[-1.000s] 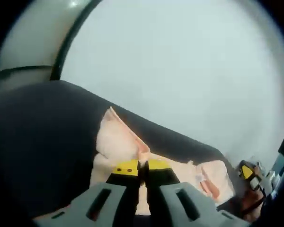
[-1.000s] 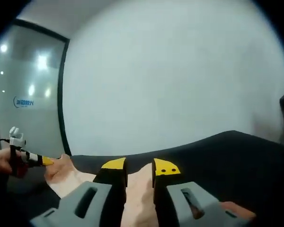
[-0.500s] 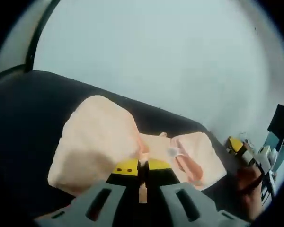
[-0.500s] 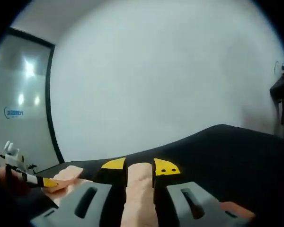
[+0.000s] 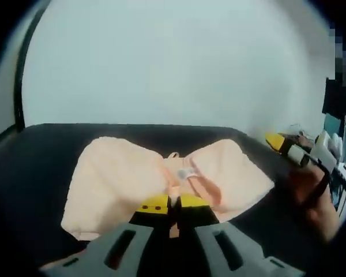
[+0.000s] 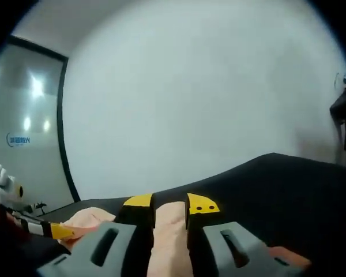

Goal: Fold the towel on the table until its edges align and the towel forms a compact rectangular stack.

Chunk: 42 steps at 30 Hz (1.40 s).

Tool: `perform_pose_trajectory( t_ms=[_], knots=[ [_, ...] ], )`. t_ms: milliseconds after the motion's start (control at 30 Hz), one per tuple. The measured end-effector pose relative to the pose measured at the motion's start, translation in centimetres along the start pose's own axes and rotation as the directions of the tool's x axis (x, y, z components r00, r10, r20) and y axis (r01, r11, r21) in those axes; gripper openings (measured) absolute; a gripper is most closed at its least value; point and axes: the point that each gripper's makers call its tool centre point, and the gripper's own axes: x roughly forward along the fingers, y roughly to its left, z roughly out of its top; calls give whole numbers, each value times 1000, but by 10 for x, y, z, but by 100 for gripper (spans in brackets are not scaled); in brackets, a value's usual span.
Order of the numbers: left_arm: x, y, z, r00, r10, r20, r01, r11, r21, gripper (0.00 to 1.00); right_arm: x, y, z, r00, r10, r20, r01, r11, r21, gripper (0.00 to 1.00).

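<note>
Towel [image 5: 127,179] peach, bunched, on black table [image 5: 34,167]; both hand-held grippers [image 5: 172,202] [image 6: 170,205] pinch towel.

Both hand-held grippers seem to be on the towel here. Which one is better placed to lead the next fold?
Probably left. The left hand-held gripper is shut on a thin edge of the towel, with most of the cloth spread ahead on the table. The right hand-held gripper holds a thicker bunch.

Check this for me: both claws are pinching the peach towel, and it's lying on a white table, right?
Not quite. The table is black, not white, as the left gripper view shows; the white is the wall behind. The rest holds: the left claw and the right claw each pinch the peach towel.
</note>
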Motion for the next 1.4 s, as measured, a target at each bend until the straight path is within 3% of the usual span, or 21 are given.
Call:
perform_pose_trajectory(
  t_ms=[167, 233, 300, 367, 433, 467, 533, 567, 600, 633, 667, 733, 800, 867, 933, 1033, 1100, 1167, 1233, 1300, 1400],
  knots=[
    [8, -11, -10, 999, -15, -47, 19, 996, 88, 8, 1, 1, 1, 1000, 3, 4, -3, 1000, 0, 18],
    [9, -21, -20, 993, -77, -90, 85, 992, 91, 12, 1, 1, 0, 1000, 4, -1, -4, 1000, -2, 18],
    [3, -30, -16, 987, -137, -86, 146, 984, 98, 21, 0, 1, -1, 1000, 5, -7, -5, 1000, 0, 18],
    [-7, -36, 5, 977, -210, -39, 212, 976, 48, 30, 0, 1, -3, 1000, 3, -12, -3, 1000, -1, 18],
    [-17, -36, 39, 963, -268, 26, 268, 964, 4, 29, 1, 1, -3, 1000, 5, -10, -5, 1000, 1, 18],
    [-18, -30, 58, 961, -271, 48, 269, 963, 30, 29, 2, 2, -2, 1000, 7, -6, -7, 1000, 3, 18],
    [-3, -3, 88, 978, -200, 58, 187, 966, 179, 24, 3, 4, -1, 1000, 11, 1, -11, 1000, -3, 18],
    [9, 1, 90, 981, -195, 20, 181, 942, 284, 24, 4, 5, -1, 1000, 13, 4, -13, 1000, -6, 18],
    [24, 13, 78, 984, -161, -80, 179, 928, 327, 24, 4, 5, 0, 1000, 14, 5, -14, 1000, -9, 18],
    [48, 22, 67, 969, -152, -193, 214, 907, 362, 24, 4, 5, -1, 1000, 15, 4, -14, 1000, -12, 18],
    [60, 20, 56, 948, -184, -261, 283, 863, 419, 24, 4, 4, -1, 1000, 13, 0, -13, 1000, -14, 18],
    [74, 24, 41, 923, -204, -327, 361, 757, 545, 24, 3, 1, -3, 1000, 8, -8, -8, 1000, -6, 18],
    [79, 40, 28, 905, -147, -399, 373, 724, 580, 24, 3, -3, -2, 1000, 2, -8, -2, 1000, 5, 18],
    [83, 34, 17, 874, -207, -440, 451, 683, 574, 24, 4, -4, -1, 1000, -2, -5, 2, 1000, 11, 17],
    [90, 38, 7, 851, -206, -483, 478, 688, 547, 25, 5, -3, 0, 1000, -3, 3, 3, 1000, 10, 15],
    [97, 44, 1, 842, -201, -501, 488, 682, 545, 22, 6, 0, 2, 1000, 5, 14, -5, 1000, 9, 15],
    [95, 40, -3, 836, -220, -503, 501, 682, 533, 6, 7, 0, 3, 1000, 8, 17, -8, 1000, 14, 15],
    [97, 37, 2, 848, -242, -472, 500, 663, 557, 4, 7, 0, 3, 1000, 7, 20, -7, 1000, 13, 14],
    [98, 38, 13, 868, -257, -424, 472, 691, 547, 4, 7, -1, 3, 1000, 6, 20, -7, 1000, 16, 14],
    [86, 30, 17, 876, -295, -383, 472, 687, 552, 4, 6, 0, 4, 1000, 10, 21, -10, 1000, 25, 14],
    [91, 32, 25, 884, -277, -376, 458, 673, 581, 3, 6, 2, 5, 1000, 16, 25, -17, 1000, 25, 14]
  ],
)
